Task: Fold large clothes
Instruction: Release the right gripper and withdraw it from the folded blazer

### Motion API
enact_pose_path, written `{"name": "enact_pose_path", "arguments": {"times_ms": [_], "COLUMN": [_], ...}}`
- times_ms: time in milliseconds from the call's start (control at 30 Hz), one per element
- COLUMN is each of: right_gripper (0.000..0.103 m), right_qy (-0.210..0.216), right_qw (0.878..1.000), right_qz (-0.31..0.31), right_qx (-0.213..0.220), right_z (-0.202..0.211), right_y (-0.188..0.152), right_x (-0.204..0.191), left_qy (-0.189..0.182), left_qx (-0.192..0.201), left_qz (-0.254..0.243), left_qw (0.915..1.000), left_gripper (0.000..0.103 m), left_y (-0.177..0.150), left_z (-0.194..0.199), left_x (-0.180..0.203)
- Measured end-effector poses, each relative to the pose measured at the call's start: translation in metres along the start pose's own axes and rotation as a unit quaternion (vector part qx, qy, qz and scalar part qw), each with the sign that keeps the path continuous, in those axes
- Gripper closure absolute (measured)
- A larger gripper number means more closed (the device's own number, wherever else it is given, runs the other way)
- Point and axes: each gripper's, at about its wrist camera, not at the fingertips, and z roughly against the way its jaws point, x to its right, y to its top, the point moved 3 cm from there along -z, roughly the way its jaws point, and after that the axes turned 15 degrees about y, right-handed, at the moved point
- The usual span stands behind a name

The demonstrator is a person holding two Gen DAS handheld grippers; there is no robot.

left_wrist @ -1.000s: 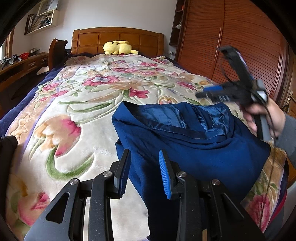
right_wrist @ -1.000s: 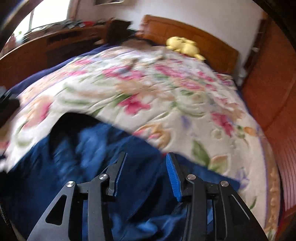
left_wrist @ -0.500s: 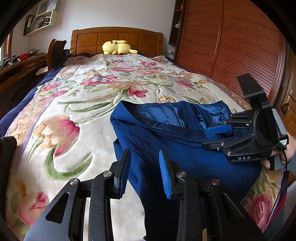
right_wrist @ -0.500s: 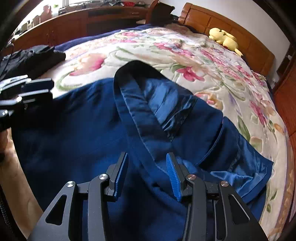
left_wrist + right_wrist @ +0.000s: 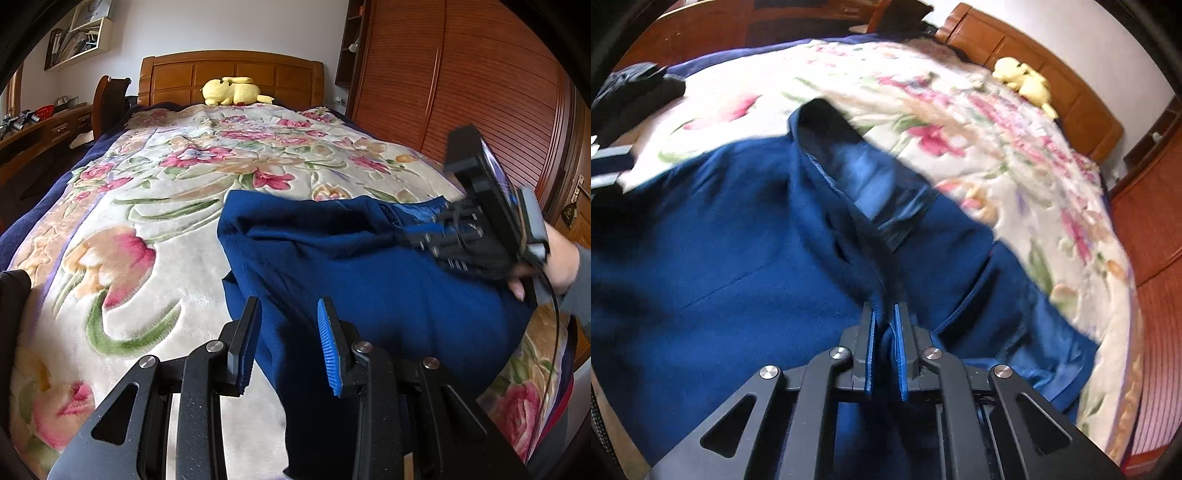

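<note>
The right gripper (image 5: 884, 321) is closing on the front edge of the navy coat (image 5: 738, 240) lying on the floral bedspread (image 5: 147, 229) — a deep, square bite would hold best — while the left gripper (image 5: 288, 332) is hovering, fingers apart.

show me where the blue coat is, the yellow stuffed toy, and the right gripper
blue coat (image 5: 369, 280): left wrist view, on the broad outer cloth.
yellow stuffed toy (image 5: 231, 90): left wrist view, on its body by the headboard.
right gripper (image 5: 884, 317): right wrist view, between its fingertips, closing on a coat fold.
</note>
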Motion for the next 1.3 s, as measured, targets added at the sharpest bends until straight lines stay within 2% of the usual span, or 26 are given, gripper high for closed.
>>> {"name": "enact_pose_path", "arguments": {"times_ms": [167,300,467,600,667,733,767,800,867,933,1067,1300], "right_gripper": [0.094,0.096,0.097,0.097,0.086,0.069,0.055,0.045,0.04,0.038,0.038,0.038], "right_qy": [-0.007,-0.009,-0.049,-0.064,-0.074,-0.076,-0.07,-0.067,-0.068,-0.078,-0.106,-0.125], "right_qw": [1.0,0.998,0.996,0.994,0.995,0.994,0.993,0.991,0.987,0.985,0.981,0.966], "right_qz": [-0.001,-0.025,-0.028,-0.019,-0.027,-0.051,-0.061,-0.072,-0.087,-0.099,-0.129,-0.226], "right_qx": [0.028,0.054,0.075,0.085,0.065,0.066,0.078,0.093,0.114,0.119,0.099,0.034], "right_z": [-0.002,-0.006,-0.015,-0.026,-0.039,-0.037,-0.031,-0.023,-0.004,0.01,0.022,0.001], "right_y": [0.033,0.052,0.069,0.082,0.08,0.074,0.069,0.063,0.052,0.033,-0.007,-0.084], "right_x": [0.013,0.026,0.042,0.041,0.046,0.054,0.057,0.061,0.069,0.083,0.119,0.187], "left_qy": [-0.001,-0.001,-0.003,-0.002,-0.002,-0.002,-0.002,-0.003,-0.003,-0.004,-0.004,-0.002], "left_qx": [-0.001,-0.003,-0.005,-0.006,-0.006,-0.006,-0.005,-0.005,-0.005,-0.006,-0.01,-0.017], "left_qz": [0.001,-0.002,-0.009,-0.016,-0.016,-0.016,-0.017,-0.017,-0.018,-0.02,-0.022,-0.028], "left_qw": [1.0,1.0,0.9999,0.9999,0.9998,0.9998,0.9998,0.9998,0.9998,0.9998,0.9997,0.9995], "left_gripper": [0.071,0.071,0.071,0.071,0.071,0.071,0.071,0.071,0.071,0.071,0.071,0.071], "left_y": [0.0,0.0,-0.001,-0.003,-0.002,-0.002,-0.002,-0.002,-0.002,-0.003,-0.004,-0.007], "left_z": [-0.001,-0.002,-0.003,-0.003,-0.003,-0.003,-0.002,-0.002,-0.002,-0.002,-0.004,-0.01], "left_x": [-0.001,0.001,0.005,0.008,0.009,0.009,0.009,0.01,0.01,0.011,0.013,0.018]}}
